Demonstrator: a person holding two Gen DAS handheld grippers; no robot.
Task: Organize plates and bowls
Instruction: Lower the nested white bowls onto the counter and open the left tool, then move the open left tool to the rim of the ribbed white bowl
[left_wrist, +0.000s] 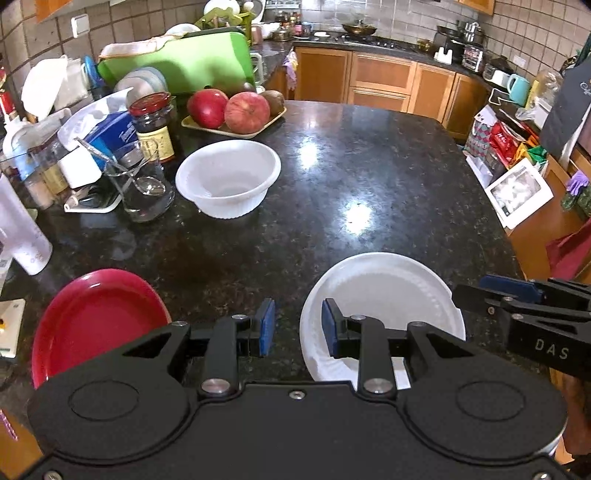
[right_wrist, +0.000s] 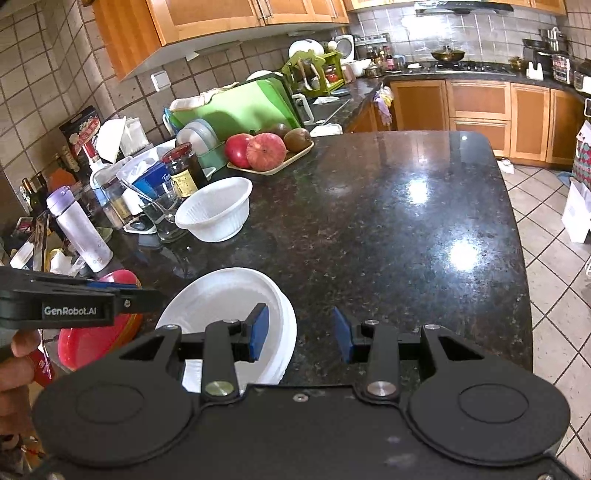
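A white plate (left_wrist: 384, 295) lies near the front edge of the dark granite counter (left_wrist: 369, 177); in the right wrist view the white plate (right_wrist: 221, 299) shows layered rims like a thin stack. To its left lies a red plate (left_wrist: 96, 317) (right_wrist: 92, 343). Farther back stands a white ribbed bowl (left_wrist: 229, 177) (right_wrist: 214, 214). My left gripper (left_wrist: 297, 328) hovers open over the white plate's left rim, holding nothing. My right gripper (right_wrist: 301, 334) hovers open over its right rim, with nothing pressed between its pads. Each gripper shows in the other's view: right gripper (left_wrist: 517, 295), left gripper (right_wrist: 110, 295).
Left of the bowl are a glass with a spoon (left_wrist: 144, 184), a dark jar (left_wrist: 155, 125), a white bottle (right_wrist: 81, 229) and boxes. A tray of apples and kiwis (left_wrist: 236, 110) and a green dish rack (left_wrist: 184, 62) sit behind. The counter's right edge drops to tiled floor (right_wrist: 554, 295).
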